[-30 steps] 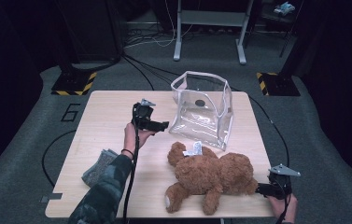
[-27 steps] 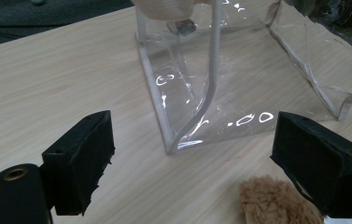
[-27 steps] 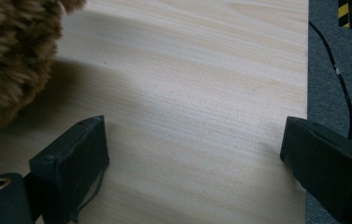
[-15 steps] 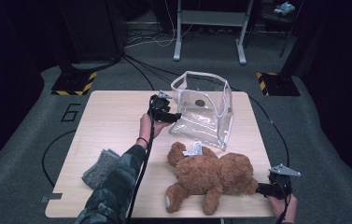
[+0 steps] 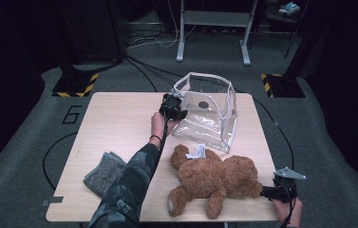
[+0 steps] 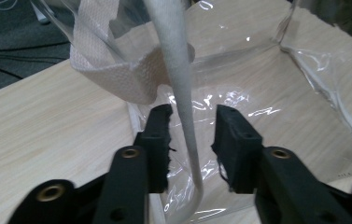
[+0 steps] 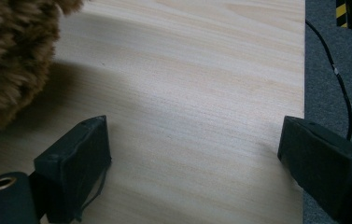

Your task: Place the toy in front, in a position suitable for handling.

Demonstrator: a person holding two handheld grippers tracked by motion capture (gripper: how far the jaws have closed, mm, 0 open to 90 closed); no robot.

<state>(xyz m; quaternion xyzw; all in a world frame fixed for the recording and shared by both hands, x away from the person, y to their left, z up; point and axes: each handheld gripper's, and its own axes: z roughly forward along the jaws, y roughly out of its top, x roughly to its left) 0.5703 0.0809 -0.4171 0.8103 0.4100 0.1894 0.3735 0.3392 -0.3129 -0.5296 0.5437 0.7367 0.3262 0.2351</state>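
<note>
Grey carpet and black cables surround a pale wooden tabletop [image 5: 119,118]; a clear plastic bag [image 5: 210,114] with white trim stands at its far middle, mouth upward, its long axis running roughly from the near right to the far left; the left gripper [image 5: 179,110] is at the bag's left edge, its jaws having just been closing; in the left gripper view a white strap [image 6: 178,84] hangs between them, a small gap still showing on each side; a brown teddy bear [image 5: 214,178] lies on the near side, head toward the bag, body lengthwise left to right; a grey cloth [image 5: 104,173] lies at the near left; the right gripper [image 5: 267,192] rests at the near right corner beside the bear, jaws wide, nothing between them.
</note>
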